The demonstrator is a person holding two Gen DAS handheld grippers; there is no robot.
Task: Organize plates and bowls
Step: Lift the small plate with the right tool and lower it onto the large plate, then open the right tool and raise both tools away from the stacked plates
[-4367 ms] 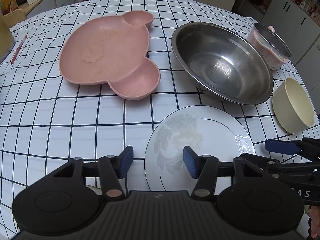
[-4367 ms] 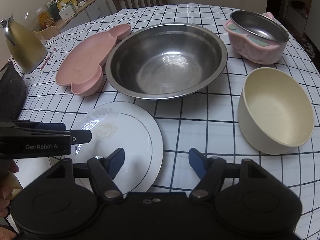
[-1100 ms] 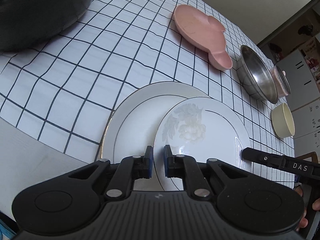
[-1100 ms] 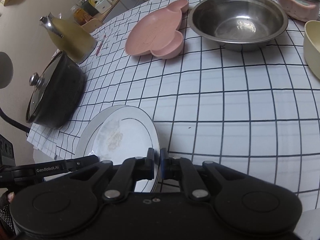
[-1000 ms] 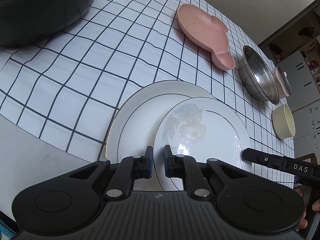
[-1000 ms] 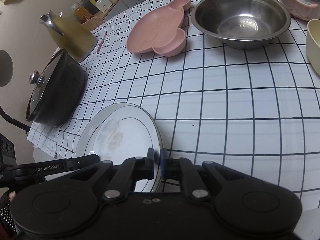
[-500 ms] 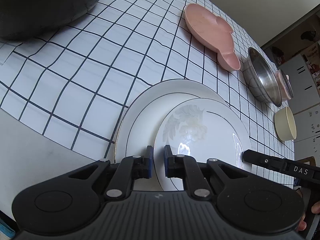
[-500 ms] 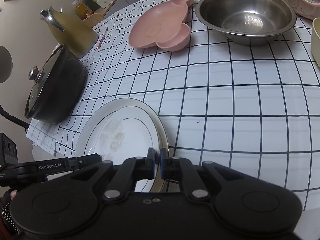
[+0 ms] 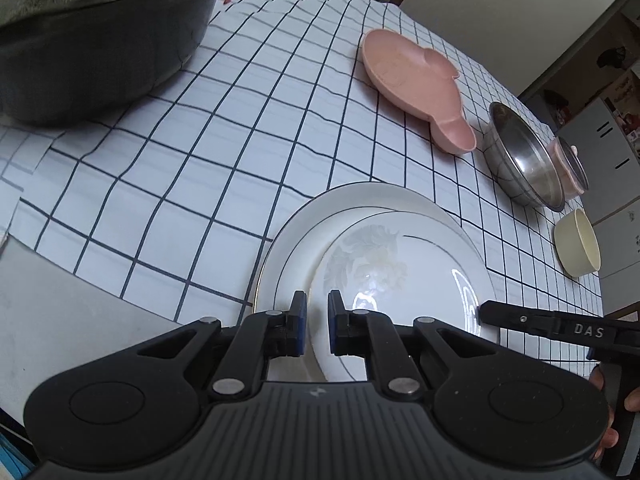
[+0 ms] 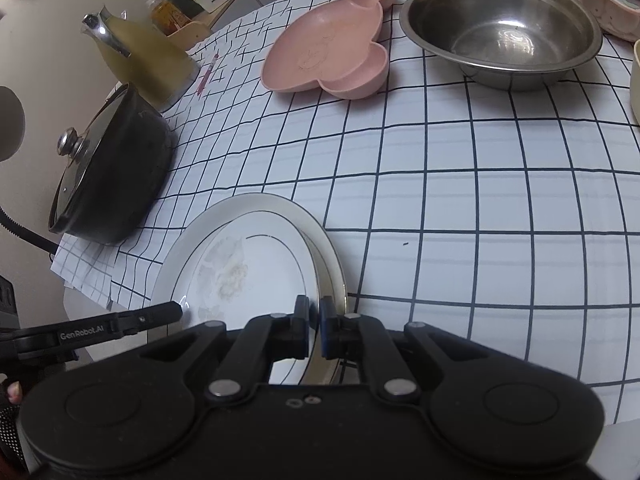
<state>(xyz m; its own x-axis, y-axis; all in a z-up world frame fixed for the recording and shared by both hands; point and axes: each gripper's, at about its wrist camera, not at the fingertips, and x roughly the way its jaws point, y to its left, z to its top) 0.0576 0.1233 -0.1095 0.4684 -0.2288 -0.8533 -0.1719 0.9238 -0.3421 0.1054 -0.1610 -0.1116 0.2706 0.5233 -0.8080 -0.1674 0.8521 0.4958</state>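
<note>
A small white plate with a leaf pattern (image 9: 404, 268) (image 10: 248, 268) lies over a larger white plate (image 9: 316, 216) (image 10: 208, 232) near the table's front edge. My left gripper (image 9: 314, 320) is shut on the small plate's near rim. My right gripper (image 10: 314, 322) is shut on the same plate's opposite rim. A pink bear-shaped plate (image 9: 412, 80) (image 10: 328, 56), a steel bowl (image 9: 520, 156) (image 10: 500, 28), a cream bowl (image 9: 580, 244) and a pink-rimmed bowl (image 10: 604, 0) stand farther back.
A black lidded pot (image 9: 92, 28) (image 10: 104, 168) stands close to the left of the plates. A yellow kettle (image 10: 140, 56) and a red pen (image 10: 206, 76) are behind it. The checked tablecloth (image 10: 460, 200) ends just before the plates.
Both grippers, which were open over the small plate earlier, are now shut on it and have carried it left onto the larger plate. In the last second the view has shifted slightly.
</note>
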